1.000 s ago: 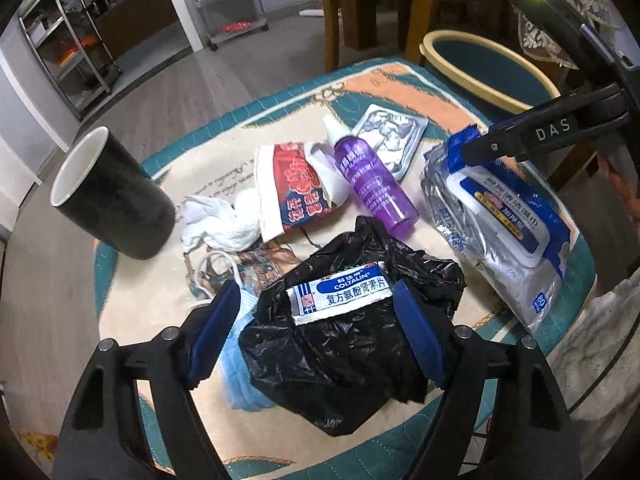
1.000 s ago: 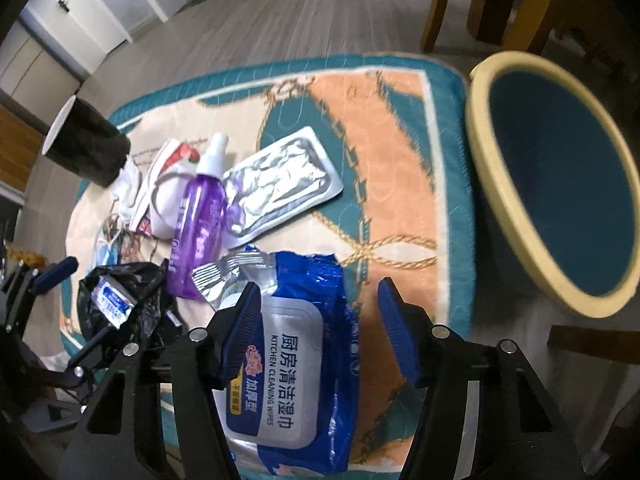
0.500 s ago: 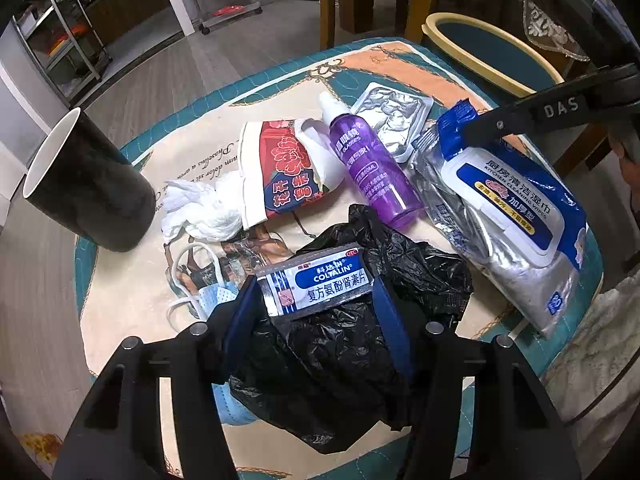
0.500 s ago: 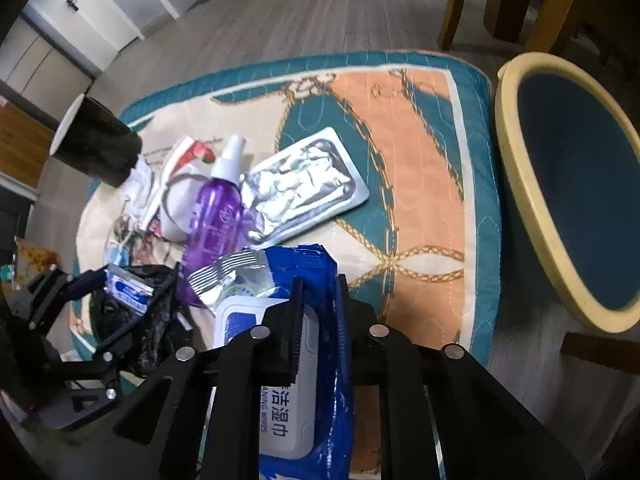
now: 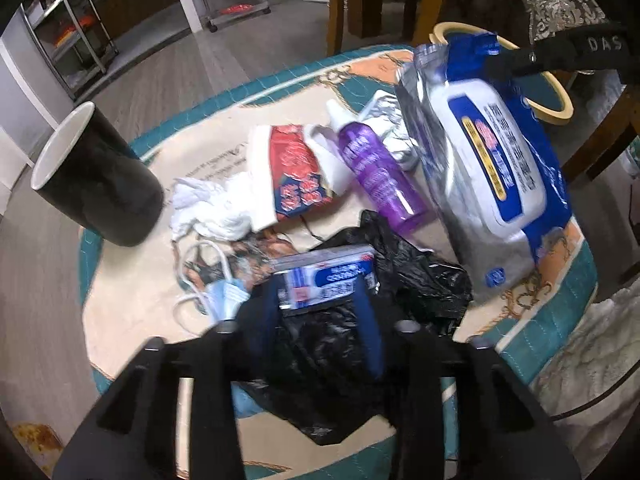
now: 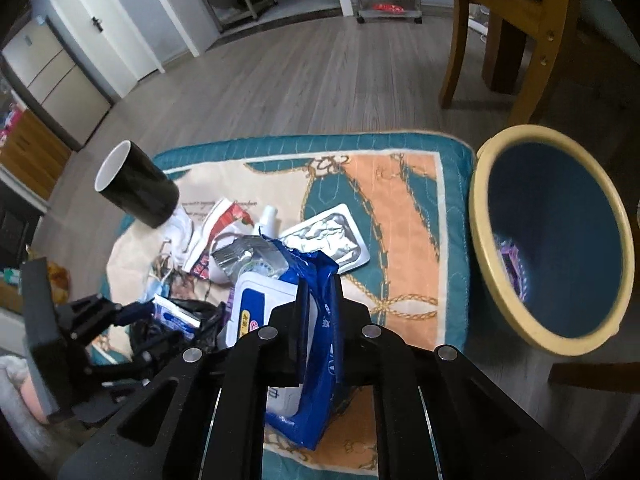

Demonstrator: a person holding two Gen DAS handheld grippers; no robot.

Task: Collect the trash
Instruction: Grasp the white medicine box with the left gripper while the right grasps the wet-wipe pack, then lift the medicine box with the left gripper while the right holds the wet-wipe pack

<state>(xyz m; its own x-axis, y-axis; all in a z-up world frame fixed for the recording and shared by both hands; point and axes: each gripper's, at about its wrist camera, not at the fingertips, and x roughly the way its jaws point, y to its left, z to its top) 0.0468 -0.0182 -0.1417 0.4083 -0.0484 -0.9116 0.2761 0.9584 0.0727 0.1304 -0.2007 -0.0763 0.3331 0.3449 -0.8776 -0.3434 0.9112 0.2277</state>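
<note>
My right gripper [image 6: 318, 308] is shut on the blue wet-wipes pack [image 6: 280, 312] and holds it lifted off the mat; the pack also shows in the left wrist view [image 5: 492, 172]. My left gripper [image 5: 320, 304] is shut on a small blue-and-white medicine box [image 5: 326, 280] lying on a black plastic bag [image 5: 340, 344]. The blue bin with a yellow rim [image 6: 560, 240] stands to the right of the mat. A purple spray bottle [image 5: 376, 176], a red snack wrapper [image 5: 296, 172], white tissue [image 5: 208, 208], a face mask [image 5: 220, 296] and a foil blister tray [image 6: 332, 240] lie on the mat.
A black cup [image 5: 96, 184] lies tilted at the mat's left edge. The patterned mat [image 6: 400, 208] lies on a wooden floor. A wooden chair [image 6: 508, 40] stands behind the bin. Metal shelves [image 5: 68, 40] stand far back.
My right gripper closed on the wipes pack and lifted it off the mat. My left gripper closed on the medicine box and bag.
</note>
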